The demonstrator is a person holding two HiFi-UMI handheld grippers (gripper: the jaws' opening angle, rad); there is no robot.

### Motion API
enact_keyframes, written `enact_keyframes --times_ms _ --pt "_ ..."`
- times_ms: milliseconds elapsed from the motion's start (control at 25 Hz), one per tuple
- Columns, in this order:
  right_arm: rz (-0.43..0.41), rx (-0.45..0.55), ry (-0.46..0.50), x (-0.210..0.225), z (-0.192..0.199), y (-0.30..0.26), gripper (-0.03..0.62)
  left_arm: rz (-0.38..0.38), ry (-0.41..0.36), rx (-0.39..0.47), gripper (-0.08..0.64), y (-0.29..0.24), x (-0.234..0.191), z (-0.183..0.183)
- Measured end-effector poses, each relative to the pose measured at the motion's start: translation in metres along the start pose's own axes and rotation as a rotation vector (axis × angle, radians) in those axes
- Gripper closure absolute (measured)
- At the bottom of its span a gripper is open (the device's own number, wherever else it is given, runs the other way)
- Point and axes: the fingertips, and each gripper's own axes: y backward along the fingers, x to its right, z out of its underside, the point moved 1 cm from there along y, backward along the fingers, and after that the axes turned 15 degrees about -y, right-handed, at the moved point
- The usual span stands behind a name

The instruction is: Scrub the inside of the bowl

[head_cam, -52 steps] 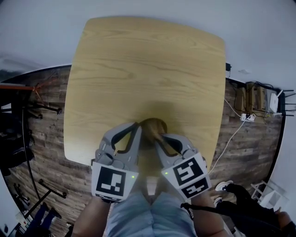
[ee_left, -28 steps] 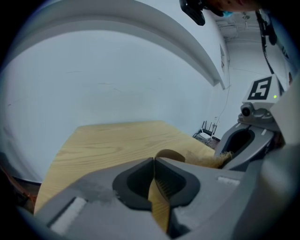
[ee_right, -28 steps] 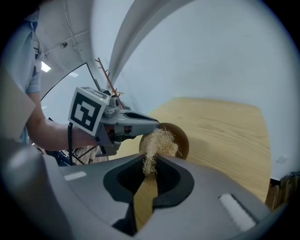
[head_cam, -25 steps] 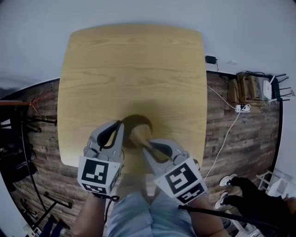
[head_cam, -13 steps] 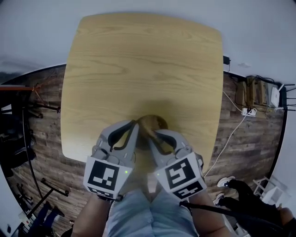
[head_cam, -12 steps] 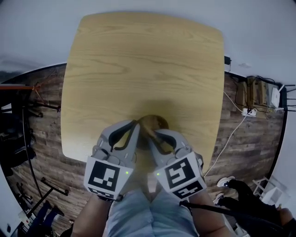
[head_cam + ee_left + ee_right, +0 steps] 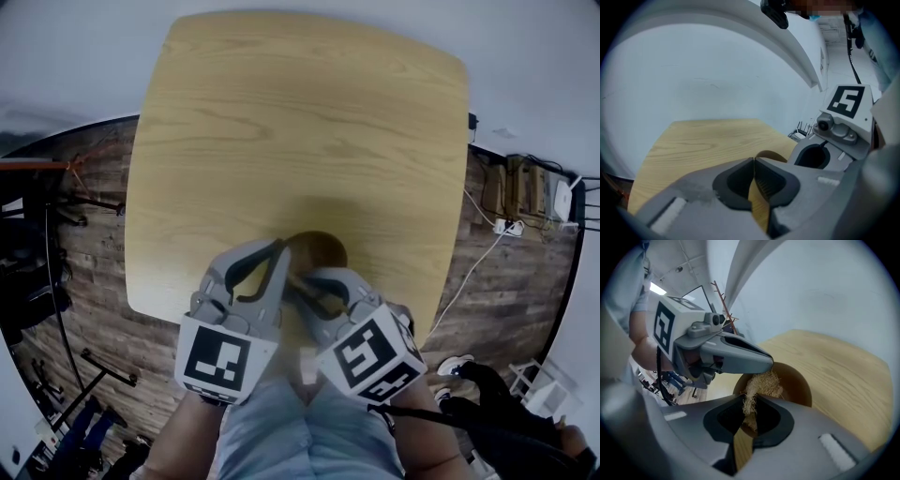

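Straw-coloured fibre scrubber, pinched in the right gripper's jaws, is dipping into the round brown wooden bowl by the pale wooden table's near edge; the left gripper, jaws closed, is sitting at its left rim.

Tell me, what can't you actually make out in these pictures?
- Bowl's inside: in the head view the left gripper and right gripper cover most of it; in the right gripper view the scrubber hides the bottom.
- Rim grip: the left gripper view shows shut jaws and a sliver of bowl behind; whether they pinch it is unclear.
- Scrubber's lower end: buried between the right gripper's jaws.
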Motion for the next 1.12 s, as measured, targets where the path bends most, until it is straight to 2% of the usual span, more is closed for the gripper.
enact_keyframes --times_ms 200,360,440,760,840,960,1120 --pt "-0.051 -0.014 0.008 -0.012 0.003 0.006 0.551 -0.02 0.004 -0.015 0.529 0.002 -0.004 0.005" --pt "-0.056 -0.017 0.015 -0.018 0.009 0.016 0.551 -0.043 0.005 -0.019 0.529 0.003 -0.008 0.005" --pt "-0.051 -0.009 0.019 -0.021 0.012 0.022 0.551 -0.051 -0.024 -0.014 0.529 0.005 -0.01 0.004" --pt "0.052 0.048 0.04 -0.013 0.016 0.051 0.549 -0.057 -0.14 -0.02 0.529 0.01 0.001 -0.007" --pt "0.077 0.054 0.041 -0.007 0.017 0.055 0.549 -0.054 -0.127 -0.026 0.529 0.008 0.009 -0.009" --pt "0.093 0.06 0.033 -0.001 0.017 0.057 0.549 -0.037 -0.153 -0.024 0.53 0.006 0.015 -0.01" --pt "0.107 0.057 0.036 0.004 0.017 0.052 0.549 -0.03 -0.116 -0.034 0.529 0.005 0.02 -0.01"
